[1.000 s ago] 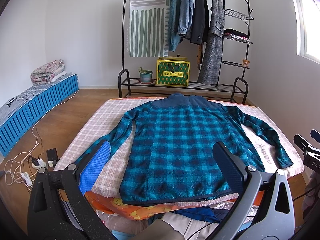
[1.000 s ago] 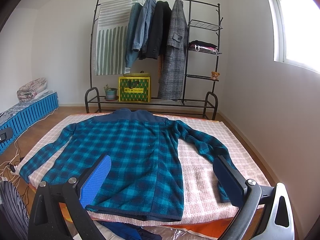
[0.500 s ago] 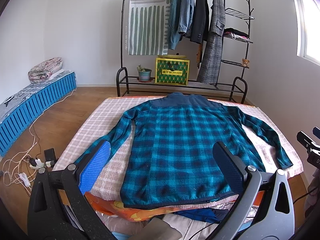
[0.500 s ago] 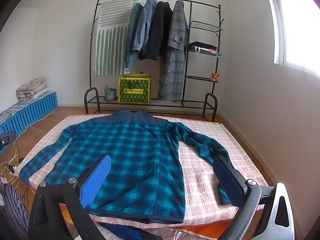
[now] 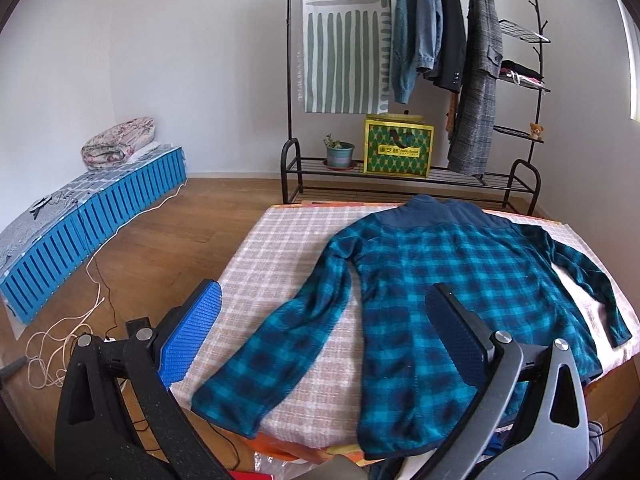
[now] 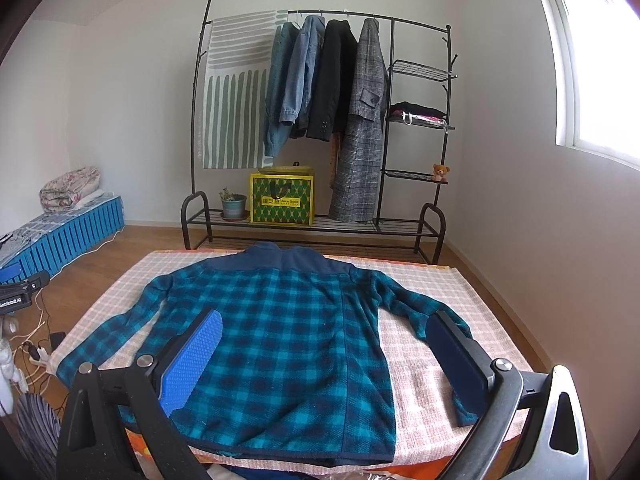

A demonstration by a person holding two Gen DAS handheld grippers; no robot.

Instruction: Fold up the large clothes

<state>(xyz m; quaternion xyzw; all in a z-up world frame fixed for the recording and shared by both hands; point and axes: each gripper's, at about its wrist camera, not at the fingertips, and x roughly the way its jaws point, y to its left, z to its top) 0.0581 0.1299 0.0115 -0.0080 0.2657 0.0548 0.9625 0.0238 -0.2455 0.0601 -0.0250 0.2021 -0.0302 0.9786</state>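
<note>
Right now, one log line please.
plaid jacket flat, unfolded | left gripper open, over left sleeve | right gripper open, empty

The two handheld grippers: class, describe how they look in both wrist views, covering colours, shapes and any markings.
Both the left gripper and the right gripper have black, angular frames with triangular cut-outs and silver round bolts. On each, one finger carries a bright blue ribbed pad, the other a dark navy textured pad. In the right wrist view, the left gripper's body at the frame edge bears small white lettering, too small to read.
</note>
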